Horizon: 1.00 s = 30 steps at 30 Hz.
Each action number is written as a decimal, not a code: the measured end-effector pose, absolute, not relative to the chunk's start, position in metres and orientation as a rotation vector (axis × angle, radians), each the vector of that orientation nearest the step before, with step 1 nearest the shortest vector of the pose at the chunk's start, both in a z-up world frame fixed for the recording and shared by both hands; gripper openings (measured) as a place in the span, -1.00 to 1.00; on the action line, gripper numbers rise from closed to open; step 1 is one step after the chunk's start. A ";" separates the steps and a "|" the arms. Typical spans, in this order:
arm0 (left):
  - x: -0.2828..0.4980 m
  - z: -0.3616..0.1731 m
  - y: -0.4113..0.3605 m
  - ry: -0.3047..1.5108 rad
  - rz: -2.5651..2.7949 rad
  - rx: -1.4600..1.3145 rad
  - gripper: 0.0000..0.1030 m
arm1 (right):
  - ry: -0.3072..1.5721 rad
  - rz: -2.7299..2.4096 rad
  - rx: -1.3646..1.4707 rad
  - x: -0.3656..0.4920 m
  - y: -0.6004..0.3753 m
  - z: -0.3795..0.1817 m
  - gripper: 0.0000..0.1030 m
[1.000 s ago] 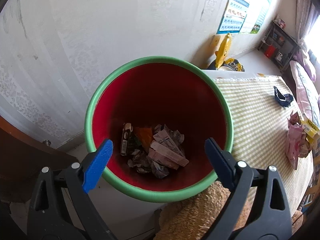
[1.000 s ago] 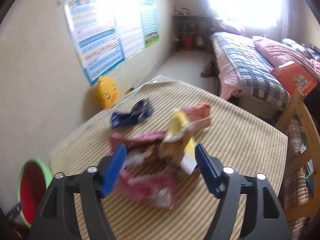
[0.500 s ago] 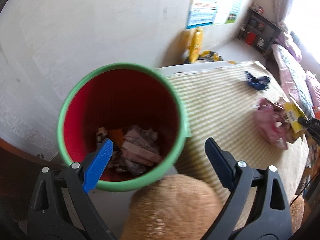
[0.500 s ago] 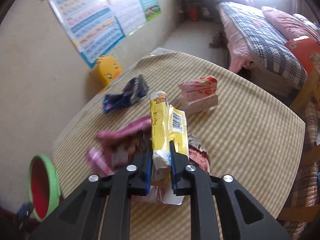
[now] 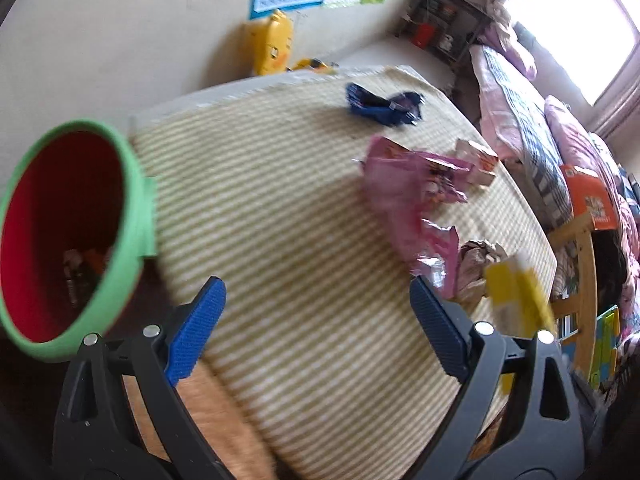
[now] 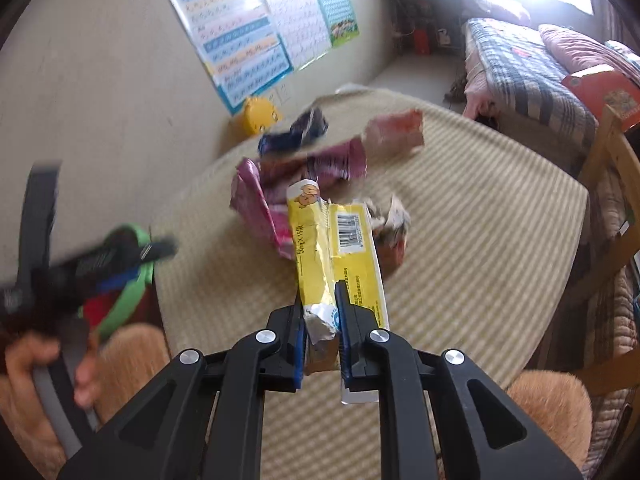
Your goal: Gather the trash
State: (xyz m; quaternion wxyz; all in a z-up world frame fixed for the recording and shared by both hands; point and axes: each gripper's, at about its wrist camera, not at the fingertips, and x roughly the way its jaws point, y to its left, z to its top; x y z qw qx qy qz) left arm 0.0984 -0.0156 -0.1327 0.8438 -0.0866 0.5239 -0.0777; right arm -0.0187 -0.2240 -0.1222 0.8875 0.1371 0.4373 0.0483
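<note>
My right gripper [image 6: 319,296] is shut on the lower end of a yellow wrapper [image 6: 336,240], which sticks out forward over the striped table [image 6: 480,208]. On the cloth beyond it lie a pink wrapper [image 6: 256,204], a blue wrapper [image 6: 296,136], a small pink box [image 6: 396,128] and crumpled paper [image 6: 394,220]. My left gripper [image 5: 316,312] is open and empty above the table's near side. The red bin with a green rim [image 5: 136,216] stands at its left, with trash in the bottom. The left wrist view also shows the pink wrapper [image 5: 408,184], the blue wrapper [image 5: 380,106] and the yellow wrapper [image 5: 516,292], which is blurred.
A yellow duck toy [image 5: 276,44] stands by the wall under posters [image 6: 240,40]. A bed [image 6: 520,68] and a wooden chair [image 6: 616,184] lie to the right of the table. A furry tan cushion [image 6: 132,356] sits at the near table edge, by a person's hand [image 6: 24,360].
My right gripper closed on the yellow wrapper and pulled it away from the pile. My left gripper swung right, from above the bin to over the table.
</note>
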 end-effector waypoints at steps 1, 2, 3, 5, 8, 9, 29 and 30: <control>0.104 -0.137 -0.026 1.121 -0.170 -0.183 0.77 | 0.908 0.104 0.286 -0.020 -0.223 -0.122 -0.76; 0.108 -0.138 -0.031 1.126 -0.174 -0.185 0.77 | 0.902 0.107 0.289 -0.021 -0.223 -0.122 -0.76; 0.112 -0.140 -0.037 1.129 -0.178 -0.187 0.77 | 0.893 0.110 0.296 -0.022 -0.224 -0.122 -0.76; 0.121 -0.145 -0.050 1.137 -0.172 -0.178 0.77 | 0.858 0.106 0.325 -0.028 -0.231 -0.122 -0.76; 0.135 -0.153 -0.063 1.154 -0.153 -0.186 0.77 | 0.809 0.079 0.362 -0.036 -0.247 -0.122 -0.76; 0.138 -0.155 -0.066 1.160 -0.150 -0.191 0.77 | 0.797 0.072 0.375 -0.038 -0.253 -0.122 -0.76; 0.155 -0.185 -0.091 1.278 -0.135 -0.119 -0.71 | 0.757 0.044 0.403 -0.044 -0.276 -0.128 -0.73; 0.151 -0.182 -0.089 1.272 -0.148 -0.107 -0.72 | 0.751 0.044 0.395 -0.044 -0.274 -0.127 -0.73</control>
